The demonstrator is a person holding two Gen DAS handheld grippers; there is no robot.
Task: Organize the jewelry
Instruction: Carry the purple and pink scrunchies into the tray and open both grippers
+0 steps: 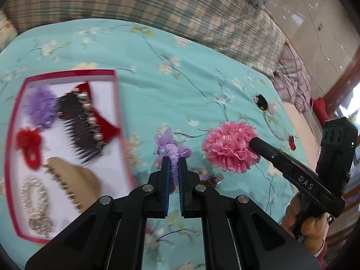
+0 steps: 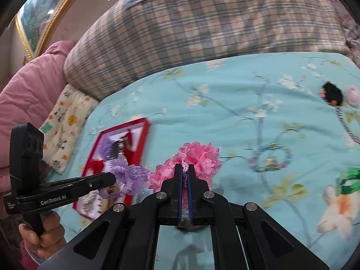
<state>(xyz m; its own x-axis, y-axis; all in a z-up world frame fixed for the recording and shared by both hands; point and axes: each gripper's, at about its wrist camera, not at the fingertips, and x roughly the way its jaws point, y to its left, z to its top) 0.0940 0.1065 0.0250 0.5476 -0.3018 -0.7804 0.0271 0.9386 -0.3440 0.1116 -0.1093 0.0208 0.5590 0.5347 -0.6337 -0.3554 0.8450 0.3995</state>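
The tray (image 1: 65,135) sits on the bedspread (image 1: 168,72), and everything reads off it. In the tray: a fluffy scrunchie (image 1: 41,105) at the far end, a big claw clip (image 1: 81,126) just right of it, a small bow clip (image 1: 30,144) nearer, then a second claw clip (image 1: 74,180) and a beaded piece (image 1: 34,202) at the near end. Right of the tray, the left gripper (image 1: 174,159) has a ruffled scrunchie (image 1: 171,150) pinched between its fingers. Further right, the right gripper (image 2: 184,168) grips a flower scrunchie (image 1: 229,146). Well right of the tray lies a bead bracelet (image 2: 270,157); beyond that, a chain with a charm (image 1: 261,101). Behind the tray, a folded blanket (image 1: 146,6).
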